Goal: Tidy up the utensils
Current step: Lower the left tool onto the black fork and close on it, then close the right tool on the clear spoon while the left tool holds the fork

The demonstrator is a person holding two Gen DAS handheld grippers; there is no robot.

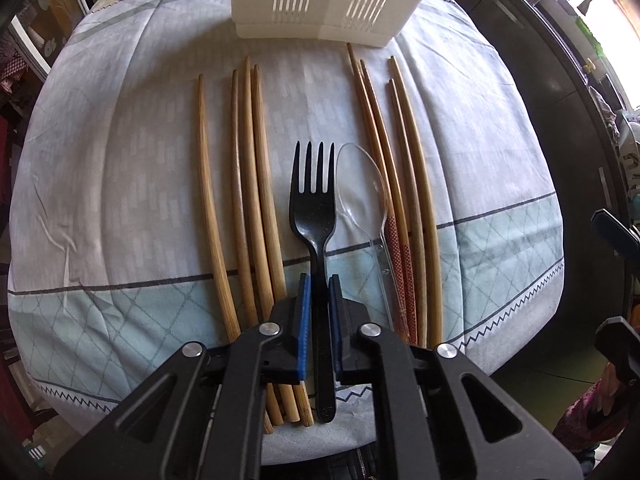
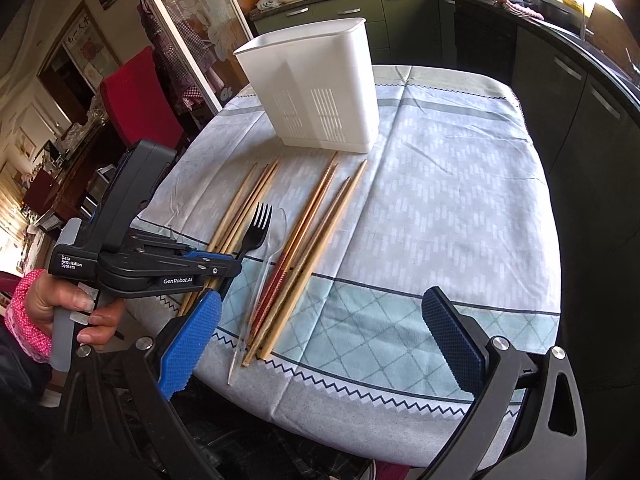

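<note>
My left gripper (image 1: pixel 319 280) is shut on the handle of a black plastic fork (image 1: pixel 313 204), tines pointing toward a white slotted utensil holder (image 1: pixel 320 0) at the table's far side. In the right wrist view the left gripper (image 2: pixel 236 261) holds the fork (image 2: pixel 256 228) just above the cloth. A clear plastic spoon (image 1: pixel 360 192) lies right of the fork. Wooden chopsticks lie in a left group (image 1: pixel 248 184) and a right group (image 1: pixel 400 184), some with red patterned ends. My right gripper (image 2: pixel 320 344) is open and empty, above the table's near edge.
The table carries a pale blue-and-white patterned cloth (image 2: pixel 460 200). Dark kitchen cabinets (image 2: pixel 560 80) stand to the right and behind. A red chair (image 2: pixel 136 96) stands at the far left. The white holder (image 2: pixel 316 84) stands upright at the far side.
</note>
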